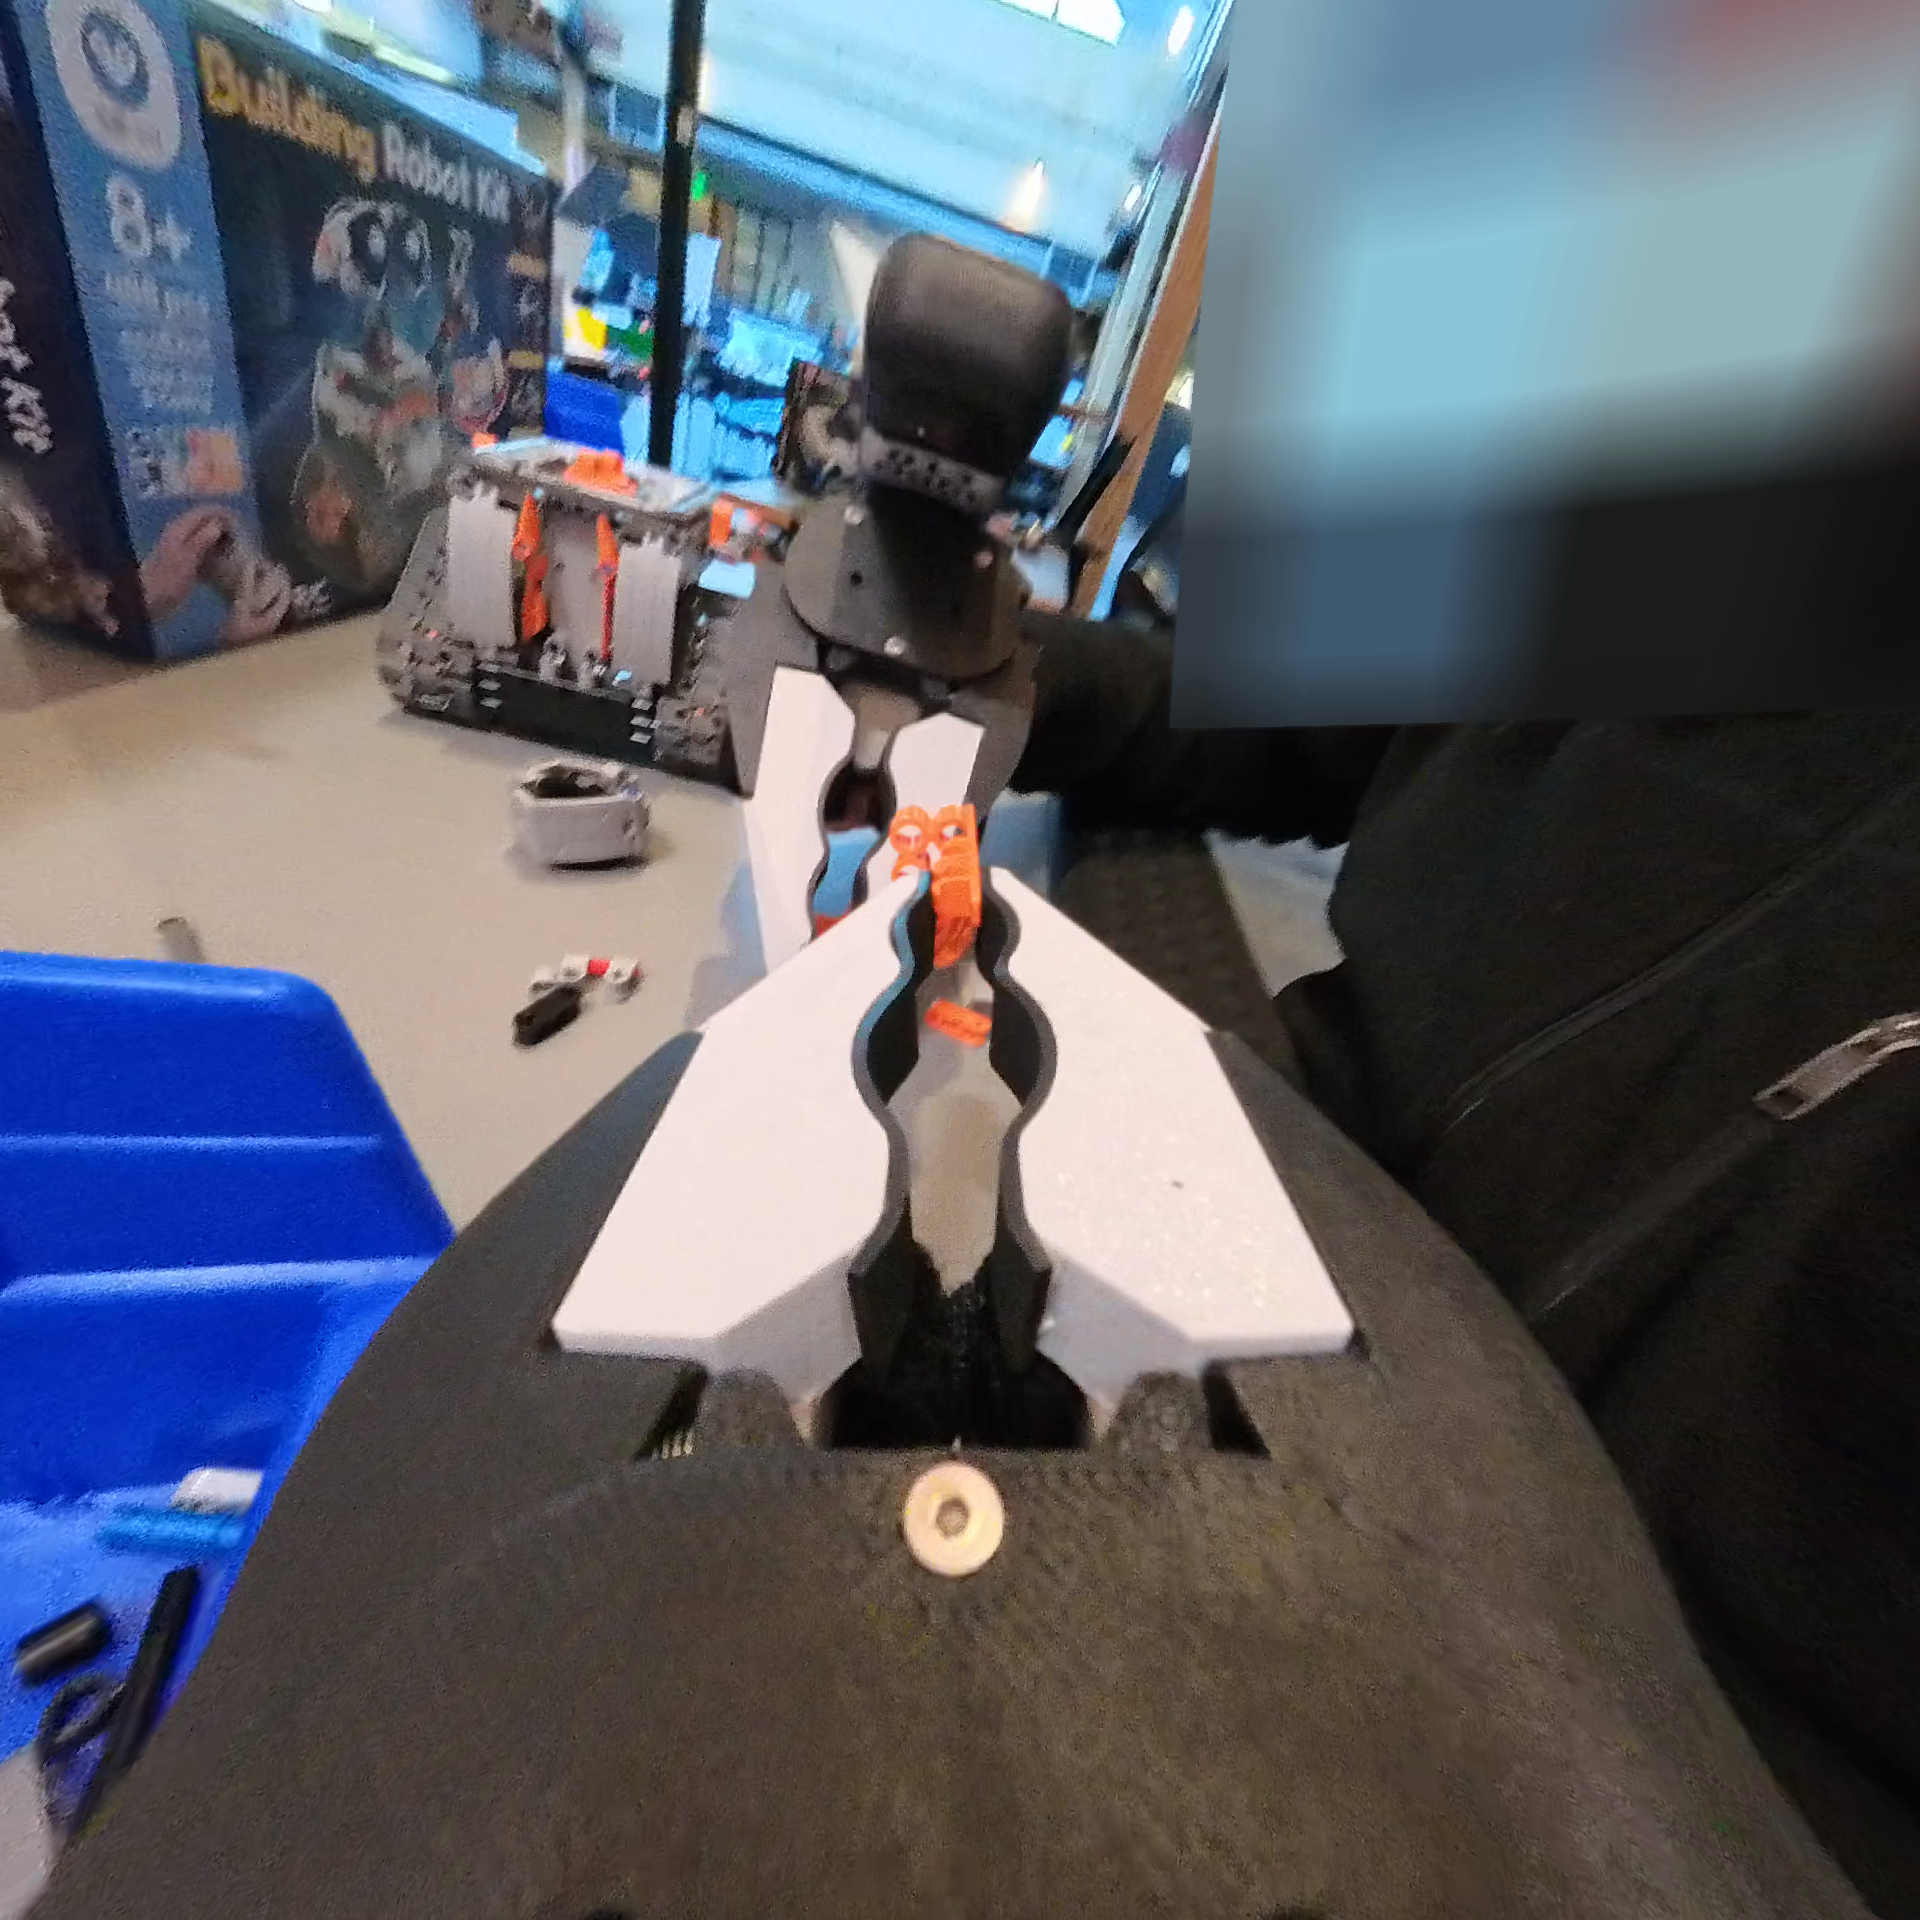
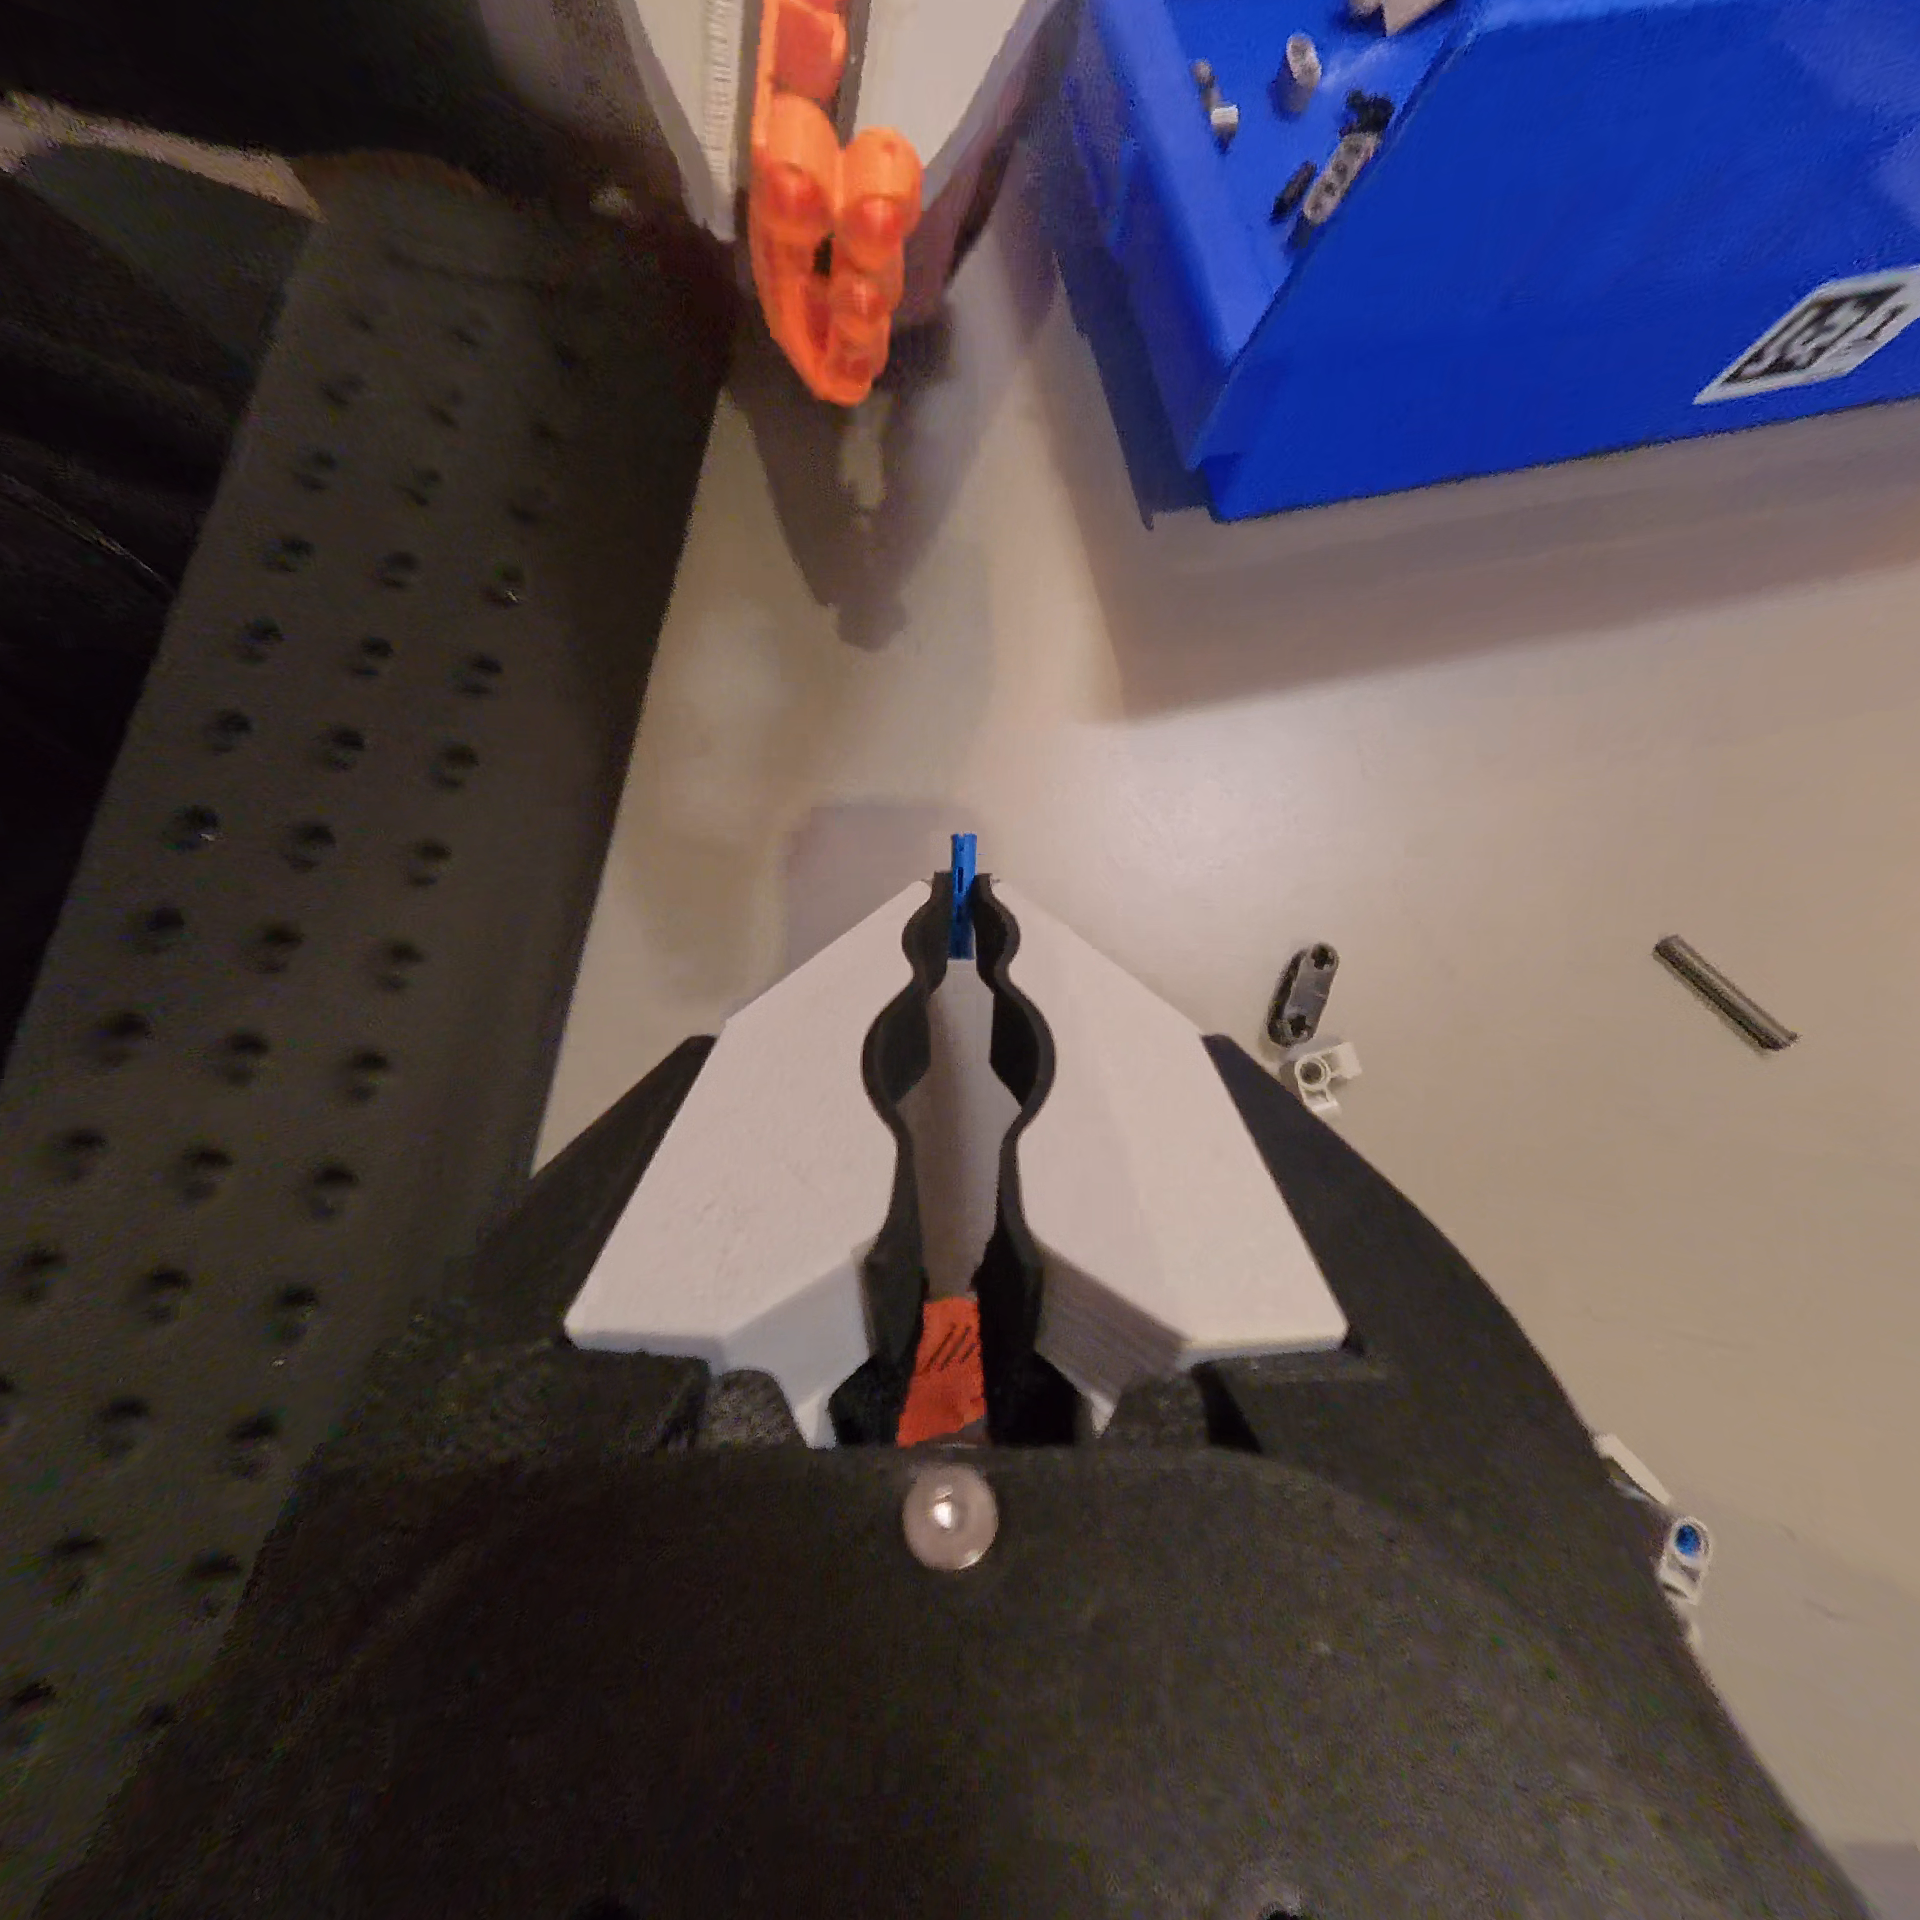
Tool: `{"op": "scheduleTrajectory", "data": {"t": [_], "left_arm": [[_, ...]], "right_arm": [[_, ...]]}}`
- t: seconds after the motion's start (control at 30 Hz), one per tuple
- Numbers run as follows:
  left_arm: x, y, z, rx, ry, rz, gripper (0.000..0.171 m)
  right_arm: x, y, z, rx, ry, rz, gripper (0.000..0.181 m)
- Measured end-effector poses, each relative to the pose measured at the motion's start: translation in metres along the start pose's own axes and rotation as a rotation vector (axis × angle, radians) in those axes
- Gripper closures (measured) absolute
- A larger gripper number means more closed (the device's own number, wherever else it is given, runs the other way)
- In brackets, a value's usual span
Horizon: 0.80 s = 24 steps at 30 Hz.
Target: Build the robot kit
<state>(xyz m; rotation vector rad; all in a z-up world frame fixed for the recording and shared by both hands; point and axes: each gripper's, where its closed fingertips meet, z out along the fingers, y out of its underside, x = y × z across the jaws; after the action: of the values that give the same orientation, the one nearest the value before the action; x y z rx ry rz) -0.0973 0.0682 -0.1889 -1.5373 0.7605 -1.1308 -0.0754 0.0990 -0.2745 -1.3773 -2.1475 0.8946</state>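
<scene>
A: Your left gripper [image 1: 940, 894], white wedge fingers on a grainy black body, has its jaws pinched on an orange perforated beam [image 1: 951, 883] at the tips.

B: And your right gripper [image 2: 964, 888]?

A: Its jaws are pressed on a thin blue pin [image 2: 963, 896], which juts past the tips. In the right wrist view the beam hangs above and ahead of the pin, apart from it.

B: Surroundings?

A: You have a glossy blue bin [image 2: 1558, 343] holding small parts near the left gripper, a grey ridged axle [image 2: 1725, 1008] and a black connector [image 2: 1302, 992] lying loose on the pale matte table [image 2: 1351, 779], and a black-and-orange block model [image 1: 571, 613] before a printed kit box [image 1: 260, 332].
</scene>
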Motion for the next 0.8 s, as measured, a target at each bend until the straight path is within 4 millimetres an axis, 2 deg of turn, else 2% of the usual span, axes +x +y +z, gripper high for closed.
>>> {"op": "scheduleTrajectory", "data": {"t": [0.2,0.4,0.8], "left_arm": [[0.01,-0.017,-0.004,0.127,0.104,-0.073,0.168],[0.015,-0.028,-0.008,0.212,0.183,-0.128,0.167],[0.017,-0.032,-0.01,0.247,0.235,-0.164,0.168]], "right_arm": [[-0.007,-0.023,-0.014,0.114,-0.038,0.033,0.18],[-0.009,-0.034,-0.024,0.168,-0.047,0.041,0.18],[-0.011,-0.048,-0.036,0.241,-0.049,0.044,0.18]]}}
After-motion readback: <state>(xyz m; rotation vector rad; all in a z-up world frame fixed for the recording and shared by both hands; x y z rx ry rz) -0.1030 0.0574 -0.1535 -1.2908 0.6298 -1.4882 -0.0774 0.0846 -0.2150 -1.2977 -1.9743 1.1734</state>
